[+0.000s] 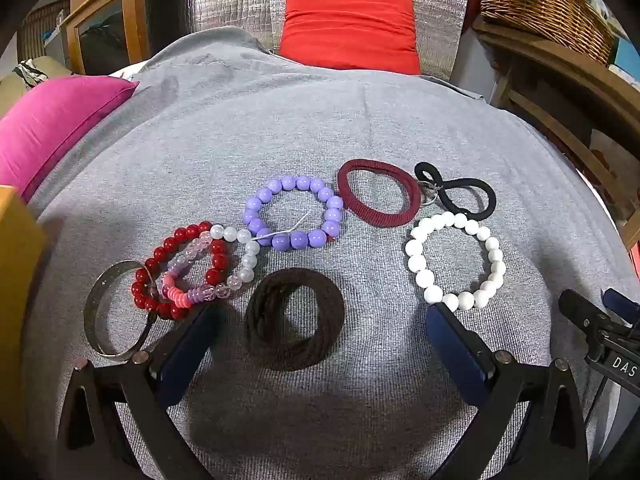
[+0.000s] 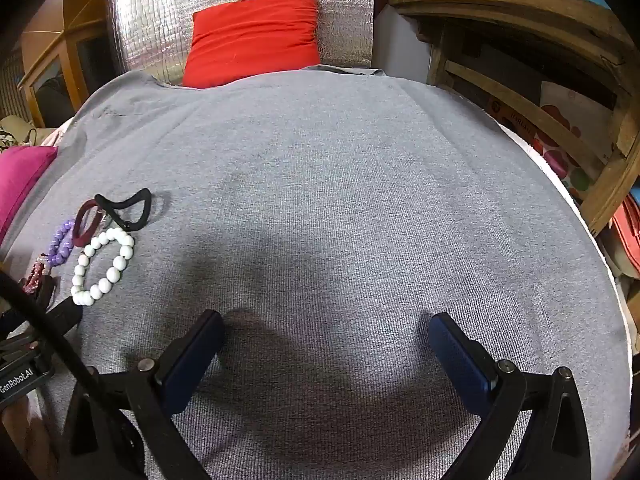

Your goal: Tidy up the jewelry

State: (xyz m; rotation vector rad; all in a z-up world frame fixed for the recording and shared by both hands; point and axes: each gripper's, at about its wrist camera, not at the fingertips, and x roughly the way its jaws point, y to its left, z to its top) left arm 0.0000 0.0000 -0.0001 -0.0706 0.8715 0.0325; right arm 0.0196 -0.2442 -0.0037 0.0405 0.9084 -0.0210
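Observation:
Jewelry lies on a grey cloth (image 1: 304, 128). In the left wrist view: a dark brown hair tie (image 1: 295, 318) sits between the open fingers of my left gripper (image 1: 320, 316). Around it lie a purple bead bracelet (image 1: 294, 212), a white bead bracelet (image 1: 456, 260), a maroon hair tie (image 1: 378, 192), a black hair tie (image 1: 460, 192), a red bead bracelet (image 1: 180, 272), a mixed clear-and-pink bracelet (image 1: 224, 268) and a metal bangle (image 1: 116, 312). My right gripper (image 2: 326, 328) is open and empty over bare cloth; the white bracelet (image 2: 102, 266) lies to its left.
A red cushion (image 1: 348, 28) leans at the back, a pink cushion (image 1: 52, 124) at the left. A wicker basket (image 1: 540, 0) sits on a wooden shelf (image 1: 560, 80) at the right. A yellow-brown box edge (image 1: 16, 264) is at the far left.

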